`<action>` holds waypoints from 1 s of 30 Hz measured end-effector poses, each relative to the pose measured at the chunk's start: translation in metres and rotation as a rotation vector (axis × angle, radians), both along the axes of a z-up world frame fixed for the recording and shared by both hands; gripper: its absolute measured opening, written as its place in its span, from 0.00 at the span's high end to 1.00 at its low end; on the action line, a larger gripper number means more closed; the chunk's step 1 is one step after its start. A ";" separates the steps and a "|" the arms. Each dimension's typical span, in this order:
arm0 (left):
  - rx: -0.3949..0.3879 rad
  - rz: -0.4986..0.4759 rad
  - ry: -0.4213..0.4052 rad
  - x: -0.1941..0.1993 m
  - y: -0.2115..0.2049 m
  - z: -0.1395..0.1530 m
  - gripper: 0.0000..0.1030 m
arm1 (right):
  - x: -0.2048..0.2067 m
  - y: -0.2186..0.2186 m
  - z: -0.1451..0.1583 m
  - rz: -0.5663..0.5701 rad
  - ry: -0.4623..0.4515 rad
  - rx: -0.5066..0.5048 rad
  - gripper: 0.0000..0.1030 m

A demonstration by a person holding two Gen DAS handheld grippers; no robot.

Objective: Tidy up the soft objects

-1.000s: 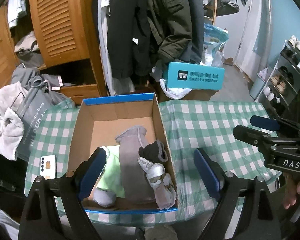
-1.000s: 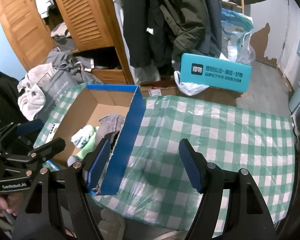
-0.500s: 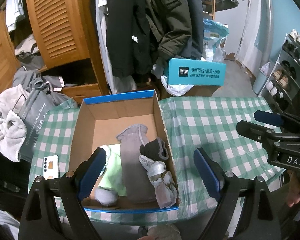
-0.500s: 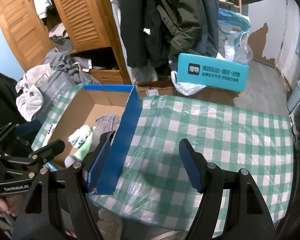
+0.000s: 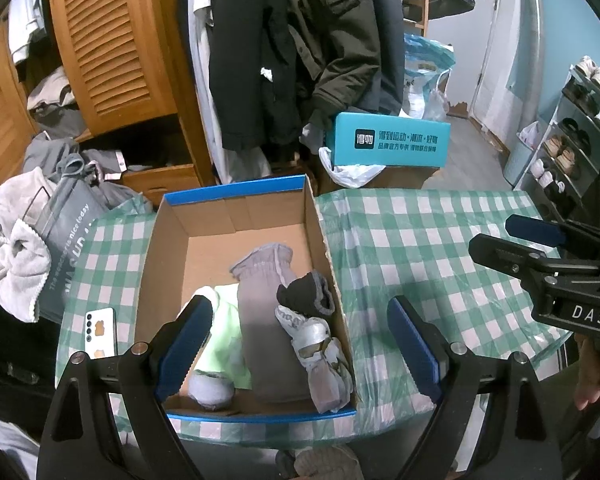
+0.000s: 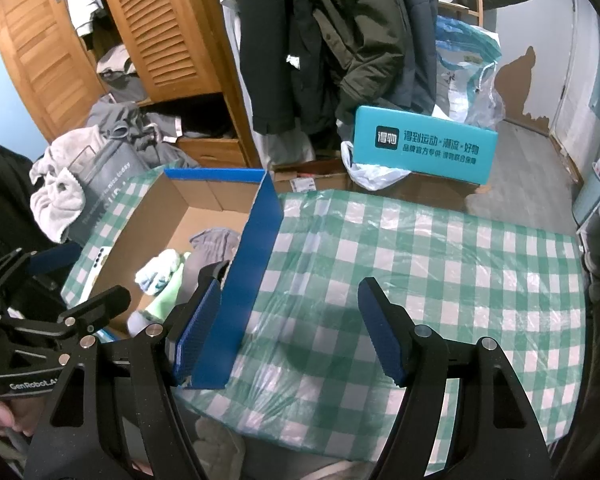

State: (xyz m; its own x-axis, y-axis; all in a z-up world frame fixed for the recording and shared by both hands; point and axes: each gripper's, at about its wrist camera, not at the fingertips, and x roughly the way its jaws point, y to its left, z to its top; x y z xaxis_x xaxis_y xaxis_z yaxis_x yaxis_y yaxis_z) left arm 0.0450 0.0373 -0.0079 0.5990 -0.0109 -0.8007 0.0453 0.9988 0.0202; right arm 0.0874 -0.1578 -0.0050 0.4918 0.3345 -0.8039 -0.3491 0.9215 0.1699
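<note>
Both tongs stood wide and empty, poised above the near edge of the bench [image 6: 440, 264]. The socks [image 5: 276, 320] lay inside the cardboard box [image 5: 236, 200] at the bench's left end, bunched toward its near wall. The step appeared to be a pause between picks. The left tongs [image 5: 300, 344] hung directly over the socks; the right tongs [image 6: 288, 328] hung beside the box's right wall, over bare cloth. The next move likely called for lowering the left tongs onto one sock.

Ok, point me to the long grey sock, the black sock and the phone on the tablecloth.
long grey sock [image 5: 266, 320], left wrist view, middle of its leg.
black sock [image 5: 300, 294], left wrist view, its dark bunched body.
phone [image 5: 101, 332], left wrist view, middle of its white back.
</note>
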 end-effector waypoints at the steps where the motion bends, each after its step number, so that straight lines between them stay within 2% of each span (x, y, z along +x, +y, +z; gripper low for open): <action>1: 0.001 0.000 -0.001 -0.001 0.000 0.000 0.12 | 0.000 0.000 0.000 -0.001 0.000 0.000 0.31; 30: 0.003 0.003 0.001 0.000 -0.003 0.000 0.12 | 0.000 0.000 0.000 0.000 0.006 -0.002 0.31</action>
State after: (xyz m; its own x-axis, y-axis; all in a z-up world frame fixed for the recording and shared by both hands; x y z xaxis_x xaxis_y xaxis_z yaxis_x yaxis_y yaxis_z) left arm 0.0450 0.0344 -0.0079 0.5983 -0.0066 -0.8013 0.0427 0.9988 0.0236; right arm 0.0876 -0.1581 -0.0048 0.4872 0.3330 -0.8073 -0.3480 0.9219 0.1703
